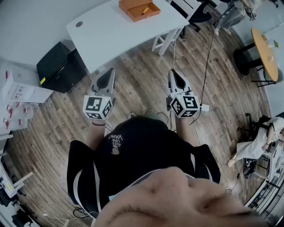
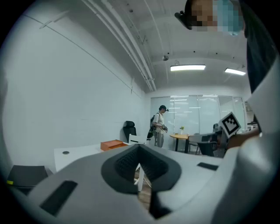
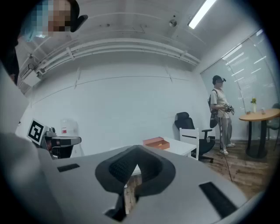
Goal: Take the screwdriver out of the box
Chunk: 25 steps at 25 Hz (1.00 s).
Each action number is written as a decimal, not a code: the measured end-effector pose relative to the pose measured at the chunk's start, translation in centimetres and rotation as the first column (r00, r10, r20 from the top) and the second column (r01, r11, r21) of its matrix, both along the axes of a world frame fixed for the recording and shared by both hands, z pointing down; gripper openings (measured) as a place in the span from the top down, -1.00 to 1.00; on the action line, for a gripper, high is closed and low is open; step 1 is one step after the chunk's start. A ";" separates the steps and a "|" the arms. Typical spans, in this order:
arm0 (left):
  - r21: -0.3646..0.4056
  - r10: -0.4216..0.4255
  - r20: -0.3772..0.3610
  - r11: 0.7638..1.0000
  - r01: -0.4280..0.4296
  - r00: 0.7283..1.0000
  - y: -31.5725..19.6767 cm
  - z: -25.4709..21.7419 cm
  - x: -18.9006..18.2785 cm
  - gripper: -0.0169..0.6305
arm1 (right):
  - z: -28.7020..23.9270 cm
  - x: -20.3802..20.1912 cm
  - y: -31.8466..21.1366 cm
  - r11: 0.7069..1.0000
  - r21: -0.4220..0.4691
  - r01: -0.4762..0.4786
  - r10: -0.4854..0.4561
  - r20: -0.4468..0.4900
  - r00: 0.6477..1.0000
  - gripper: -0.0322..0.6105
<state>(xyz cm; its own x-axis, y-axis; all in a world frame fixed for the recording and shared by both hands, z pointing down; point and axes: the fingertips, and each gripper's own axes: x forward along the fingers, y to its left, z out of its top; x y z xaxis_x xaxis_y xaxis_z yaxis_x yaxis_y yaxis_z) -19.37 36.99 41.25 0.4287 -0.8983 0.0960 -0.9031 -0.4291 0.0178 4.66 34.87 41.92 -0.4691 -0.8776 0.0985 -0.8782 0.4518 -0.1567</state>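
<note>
An open orange box lies on the far end of a white table, and a yellow-handled screwdriver shows inside it. Both grippers hang level over the wooden floor, well short of the table. My left gripper is shut with nothing in it, and so is my right gripper. In the left gripper view the box sits on the table beyond the closed left gripper. In the right gripper view the box appears past the closed right gripper.
A black cabinet stands left of the table and white boxes on shelving further left. A white chair and a black office chair stand by the table. A person stands near a round wooden table.
</note>
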 end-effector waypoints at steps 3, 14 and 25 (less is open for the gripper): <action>-0.005 0.009 0.003 1.000 -0.009 1.000 -0.1 0.1 -0.3 0.90 | -0.3 -0.3 -0.1 1.000 0.007 -0.006 0.006 0.033 0.999 0.86; -0.061 0.020 0.006 0.998 -0.020 1.000 -3.0 1.7 -0.1 0.90 | 1.1 0.2 -2.7 0.999 -0.052 0.008 -0.008 0.011 1.000 0.86; -0.064 -0.005 0.010 0.998 0.005 1.000 -12.1 1.4 2.7 0.90 | 1.3 2.0 -12.2 0.996 -0.062 0.060 -0.061 -0.002 0.998 0.86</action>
